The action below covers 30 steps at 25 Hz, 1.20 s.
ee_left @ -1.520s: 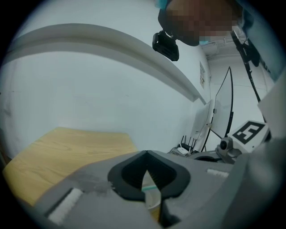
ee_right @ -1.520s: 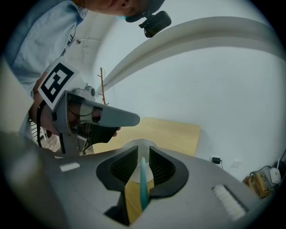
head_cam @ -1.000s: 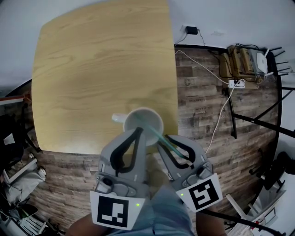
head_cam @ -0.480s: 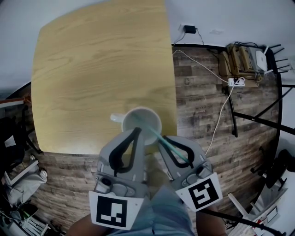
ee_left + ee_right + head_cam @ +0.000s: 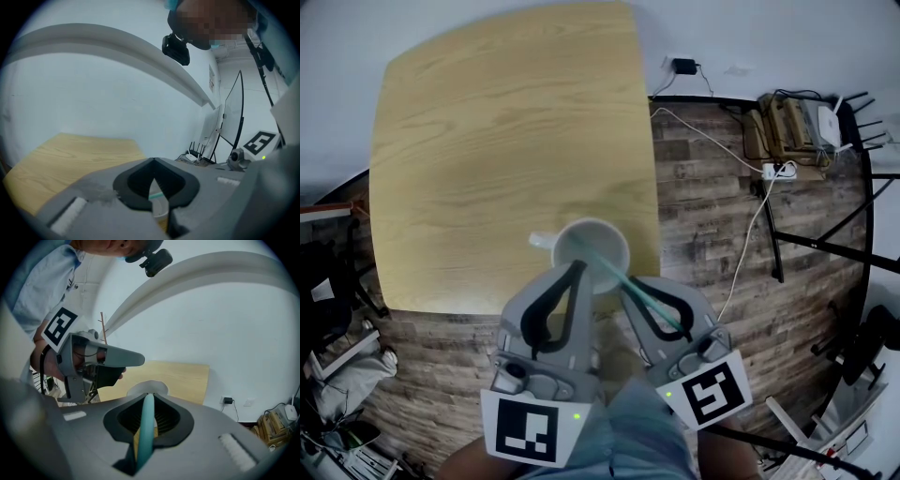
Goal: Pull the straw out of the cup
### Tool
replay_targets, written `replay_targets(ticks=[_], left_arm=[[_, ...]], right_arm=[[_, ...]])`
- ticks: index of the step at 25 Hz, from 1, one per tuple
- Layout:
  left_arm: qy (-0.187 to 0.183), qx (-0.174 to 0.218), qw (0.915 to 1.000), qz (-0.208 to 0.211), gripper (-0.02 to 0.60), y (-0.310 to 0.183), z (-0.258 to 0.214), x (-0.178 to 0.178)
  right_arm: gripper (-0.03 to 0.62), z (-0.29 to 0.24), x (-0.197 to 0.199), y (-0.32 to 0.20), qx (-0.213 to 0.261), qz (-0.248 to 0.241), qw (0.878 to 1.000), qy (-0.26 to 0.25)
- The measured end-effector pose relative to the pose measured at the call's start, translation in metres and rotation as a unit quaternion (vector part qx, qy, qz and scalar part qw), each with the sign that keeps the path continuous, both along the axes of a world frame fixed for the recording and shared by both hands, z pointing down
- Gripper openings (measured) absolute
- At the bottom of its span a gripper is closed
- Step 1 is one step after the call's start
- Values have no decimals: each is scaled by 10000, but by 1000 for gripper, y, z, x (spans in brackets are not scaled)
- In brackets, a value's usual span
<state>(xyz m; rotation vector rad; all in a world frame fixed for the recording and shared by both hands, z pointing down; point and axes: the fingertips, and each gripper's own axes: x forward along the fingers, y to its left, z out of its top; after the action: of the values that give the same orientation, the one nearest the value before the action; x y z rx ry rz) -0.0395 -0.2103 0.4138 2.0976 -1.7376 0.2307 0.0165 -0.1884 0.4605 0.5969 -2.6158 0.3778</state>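
The right gripper [image 5: 149, 398] has its jaws pressed together on the teal straw [image 5: 146, 427], which runs lengthwise down the slot between them. That hold along the shaft is likely meant to let the straw slide out on its own slant. The left gripper [image 5: 152, 161] has its jaws closed tip to tip with nothing caught; it hangs by the near rim of the white cup [image 5: 622, 246] — placed, I judge, to steady it. The straw's lower end sits inside the cup — not yet out. The cup stands by the near edge of the table [image 5: 506, 122], toward its right corner.
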Motion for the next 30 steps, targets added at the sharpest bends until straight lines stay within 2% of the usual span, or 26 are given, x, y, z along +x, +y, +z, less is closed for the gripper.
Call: replay_targets(ticks=[5, 15, 22, 30], left_arm=[[-11, 120, 9999, -3, 18, 2, -11, 1], [-152, 525, 9985, 19, 18, 21, -47, 10], [-302, 1002, 9945, -50, 18, 39, -89, 16], [-411, 1454, 9885, -66, 18, 59, -127, 21]], right_arm=[[41, -9, 2, 0, 69, 75, 9999, -30], [41, -46, 13, 7, 539, 284, 9979, -206], [41, -89, 23, 17, 875, 458, 9937, -526], [40, -147, 26, 22, 1433, 608, 9830, -976]])
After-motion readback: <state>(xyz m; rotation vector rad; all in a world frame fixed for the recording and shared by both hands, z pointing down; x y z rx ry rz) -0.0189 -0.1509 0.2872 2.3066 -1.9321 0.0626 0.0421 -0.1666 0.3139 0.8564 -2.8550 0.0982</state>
